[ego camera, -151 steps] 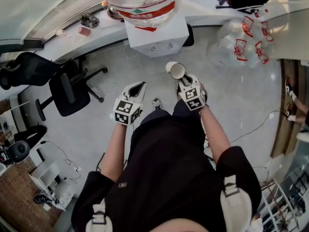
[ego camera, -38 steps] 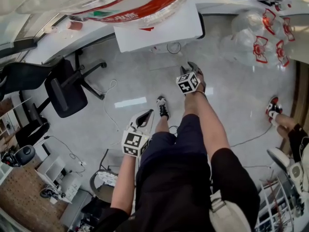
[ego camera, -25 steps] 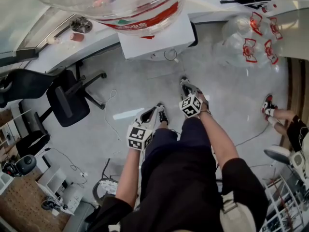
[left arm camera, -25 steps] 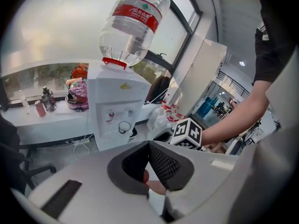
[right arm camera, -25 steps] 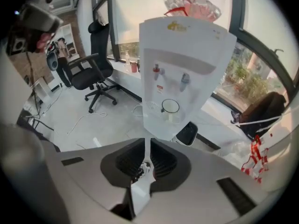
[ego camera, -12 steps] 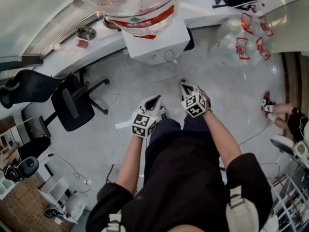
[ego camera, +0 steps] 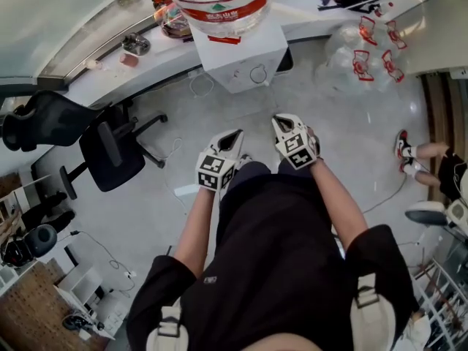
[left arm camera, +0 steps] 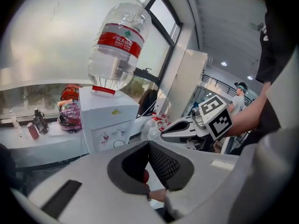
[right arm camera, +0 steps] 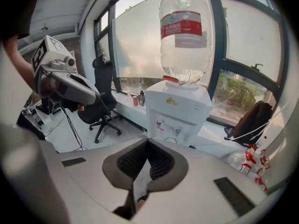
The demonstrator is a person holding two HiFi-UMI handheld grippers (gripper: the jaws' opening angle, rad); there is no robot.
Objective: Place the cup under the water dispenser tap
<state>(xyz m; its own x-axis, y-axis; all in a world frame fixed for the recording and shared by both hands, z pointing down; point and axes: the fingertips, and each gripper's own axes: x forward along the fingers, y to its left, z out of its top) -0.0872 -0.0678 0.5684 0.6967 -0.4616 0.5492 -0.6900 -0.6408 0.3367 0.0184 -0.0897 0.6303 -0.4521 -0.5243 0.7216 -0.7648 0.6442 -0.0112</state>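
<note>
The white water dispenser (ego camera: 238, 53) stands at the top centre with a big clear bottle (ego camera: 219, 2) upside down on it. A white cup (ego camera: 257, 74) sits in its front recess below the taps; the right gripper view shows that cup (right arm camera: 172, 140) under the taps too. Both grippers hang over the floor in front of the dispenser, apart from the cup. My right gripper (ego camera: 280, 121) is shut with nothing in it, its tips (right arm camera: 147, 140) meeting. My left gripper (ego camera: 235, 134) is beside it at the left, jaws together (left arm camera: 148, 143) and empty.
A black office chair (ego camera: 110, 152) stands left of the dispenser. Several empty bottles with red handles (ego camera: 362, 53) lie on the floor at the right. Another person's feet (ego camera: 409, 156) show at the right edge. Small items sit on the white sill (ego camera: 135, 46).
The right gripper, which held the cup earlier, has drawn back from the dispenser without it and risen. The left gripper has risen beside it.
</note>
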